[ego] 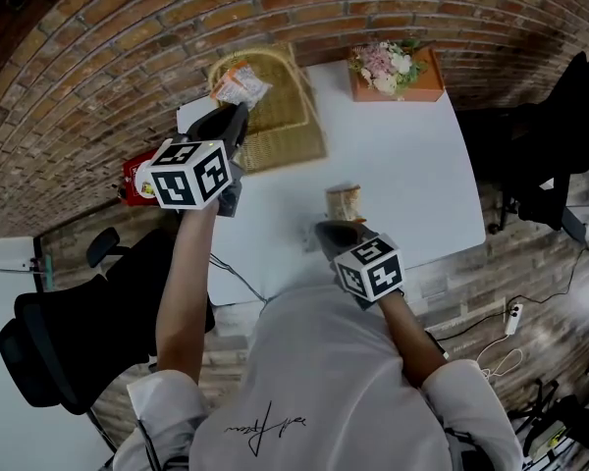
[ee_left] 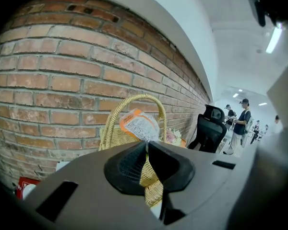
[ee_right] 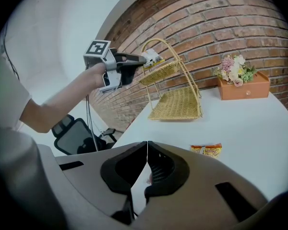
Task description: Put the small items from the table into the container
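Left hand-held gripper [ee_left: 146,145] pinches packet [ee_left: 140,125] by edge seam over basket [ee_left: 110,133]: light, limp, crinkly, probably slippery; seam best hold. Right hand-held gripper [ee_right: 147,145] closed, empty; second packet [ee_right: 206,150] on worktop [ee_right: 259,123].

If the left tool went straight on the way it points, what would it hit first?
Probably the wicker basket: the left tool, shut on a snack packet, points at its handle and upper tier, with the brick wall behind. Depth is unclear.
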Available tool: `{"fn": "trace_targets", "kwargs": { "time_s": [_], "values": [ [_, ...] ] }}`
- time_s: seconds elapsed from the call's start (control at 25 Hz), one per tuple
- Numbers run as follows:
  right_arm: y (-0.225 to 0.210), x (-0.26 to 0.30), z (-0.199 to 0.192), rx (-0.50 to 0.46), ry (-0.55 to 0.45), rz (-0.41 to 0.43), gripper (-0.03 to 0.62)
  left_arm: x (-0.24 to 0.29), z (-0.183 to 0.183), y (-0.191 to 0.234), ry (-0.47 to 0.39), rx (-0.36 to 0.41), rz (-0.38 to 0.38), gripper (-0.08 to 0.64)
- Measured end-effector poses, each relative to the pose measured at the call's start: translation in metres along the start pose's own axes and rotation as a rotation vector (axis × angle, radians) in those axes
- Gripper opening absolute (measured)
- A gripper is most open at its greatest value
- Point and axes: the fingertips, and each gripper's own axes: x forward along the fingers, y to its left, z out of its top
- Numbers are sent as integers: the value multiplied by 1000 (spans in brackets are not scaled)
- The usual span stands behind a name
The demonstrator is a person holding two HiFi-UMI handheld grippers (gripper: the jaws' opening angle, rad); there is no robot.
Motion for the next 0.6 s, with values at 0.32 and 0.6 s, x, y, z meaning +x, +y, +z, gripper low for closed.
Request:
{"fn": "trace_targets", "kwargs": {
  "time_s": [0.32, 0.6],
  "values": [
    [-1, 3, 2, 8, 4, -1, 21, 12, -12, 1, 75, 102, 27, 25],
    [-1, 2, 2, 7, 5, -2, 21, 15, -17, 6, 89, 81, 50, 25]
  ]
}}
